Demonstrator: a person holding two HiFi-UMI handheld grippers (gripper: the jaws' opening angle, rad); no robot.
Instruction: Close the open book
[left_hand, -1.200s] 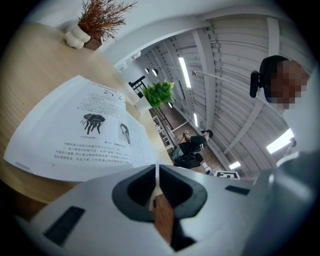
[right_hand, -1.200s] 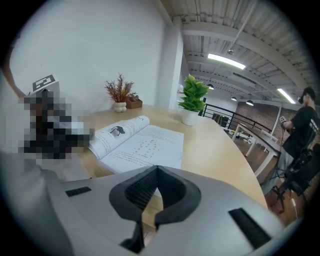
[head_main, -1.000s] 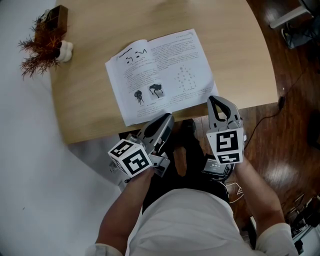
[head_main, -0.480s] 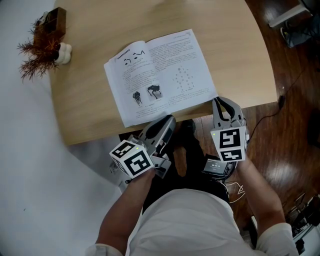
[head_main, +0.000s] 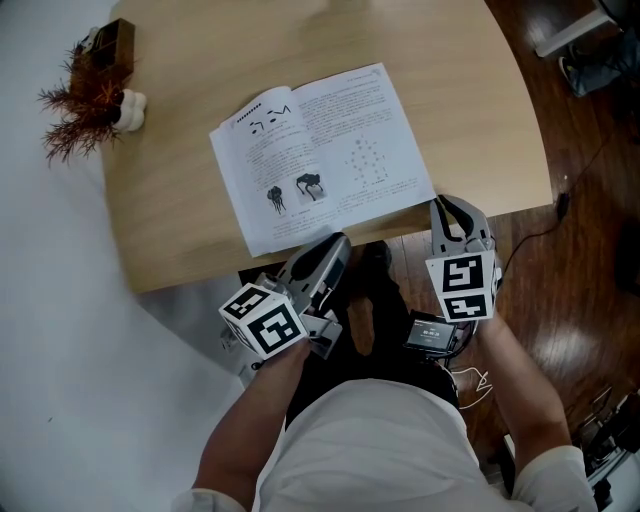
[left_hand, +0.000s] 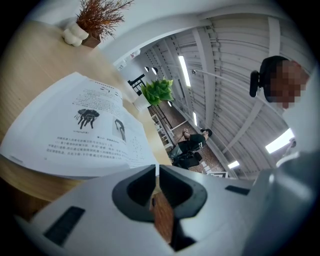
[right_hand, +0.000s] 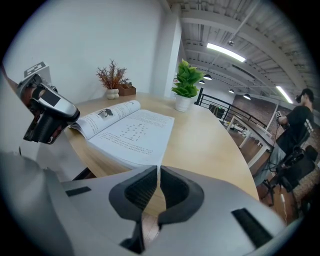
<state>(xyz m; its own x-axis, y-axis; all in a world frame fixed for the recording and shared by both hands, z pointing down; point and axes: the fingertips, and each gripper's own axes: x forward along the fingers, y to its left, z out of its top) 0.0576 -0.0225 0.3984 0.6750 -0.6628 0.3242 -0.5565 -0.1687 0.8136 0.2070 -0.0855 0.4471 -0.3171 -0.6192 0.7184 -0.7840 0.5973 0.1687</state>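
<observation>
Left gripper (head_main: 335, 242) and right gripper (head_main: 447, 206) both clenched, empty, poised off the bench's (head_main: 190, 240) near edge. Book (head_main: 320, 150) lies open just inside that edge, untouched. Approach stage, I judge. Next: slip a tip under one half, fold it over the spine.

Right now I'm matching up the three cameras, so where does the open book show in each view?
Head view: the open book lies flat, upper centre.
Left gripper view: it fills the left half, seen low from its near edge.
Right gripper view: just left of centre, at mid-height.
Shared landmark: the reddish dried plant, beyond the book's left-hand page, shows in all three.
</observation>
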